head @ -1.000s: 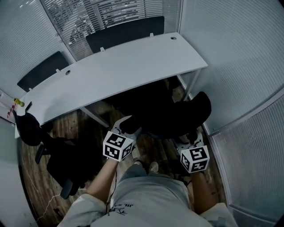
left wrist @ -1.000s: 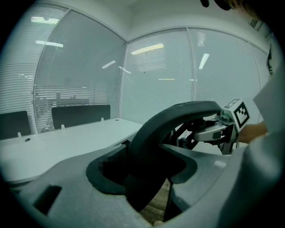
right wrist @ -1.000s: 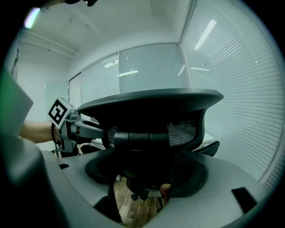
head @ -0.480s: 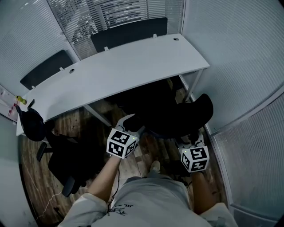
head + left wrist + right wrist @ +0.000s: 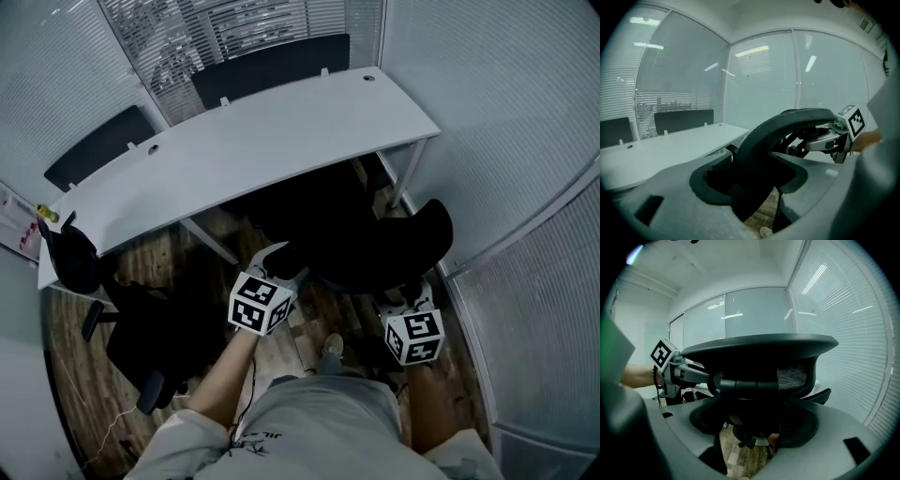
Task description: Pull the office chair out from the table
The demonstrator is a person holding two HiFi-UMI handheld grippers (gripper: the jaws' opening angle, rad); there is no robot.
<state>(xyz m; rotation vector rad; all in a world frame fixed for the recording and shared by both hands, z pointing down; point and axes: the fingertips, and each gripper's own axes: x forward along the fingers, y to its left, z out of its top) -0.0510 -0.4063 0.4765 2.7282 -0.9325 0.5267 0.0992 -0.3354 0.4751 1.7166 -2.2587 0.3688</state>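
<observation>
The left gripper (image 5: 754,187) is clasping the dark, curved back edge of the office chair (image 5: 787,126) between its grey jaws. The right gripper (image 5: 811,143) is meeting the same back farther along. A white surface (image 5: 670,150) is lying at left, and wooden floor (image 5: 761,215) is showing below.

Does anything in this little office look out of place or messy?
Nothing looks spilled or broken. Only the second chair at the left sits askew, not tucked under the table.

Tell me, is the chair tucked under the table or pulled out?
Partly out: the chair stands with its backrest clear of the table edge; whether its seat front is under it, cannot tell.
</observation>
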